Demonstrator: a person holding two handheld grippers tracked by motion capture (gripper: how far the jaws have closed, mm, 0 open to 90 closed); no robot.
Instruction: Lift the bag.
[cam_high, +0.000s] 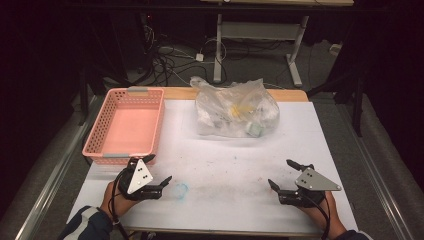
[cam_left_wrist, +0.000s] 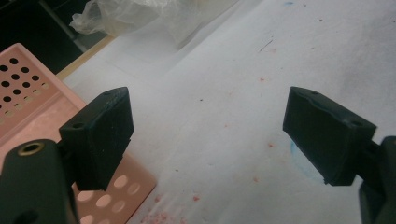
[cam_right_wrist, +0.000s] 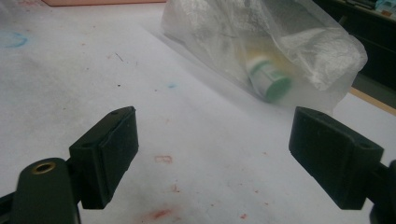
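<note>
Both sets of fingers wide apart, nothing held. Left gripper sits near the desk's front edge, basket just beyond and left of its fingers. Right gripper mirrors it at the other front corner.

The bag lies well ahead of both sets of fingers, at the far side of the desk; in the right gripper view it is straight past the fingers, a green-capped bottle showing through the film.

My read: reach step, bag first. Bring each gripper in from its own side, pinch loose film near the top, not the contents; thin plastic will slip or tear if dragged.

Desk: white sheet, red and blue marker smudges, wood strip at the far edge. Beyond: dark room, grey floor, cables, another desk's legs.
</note>
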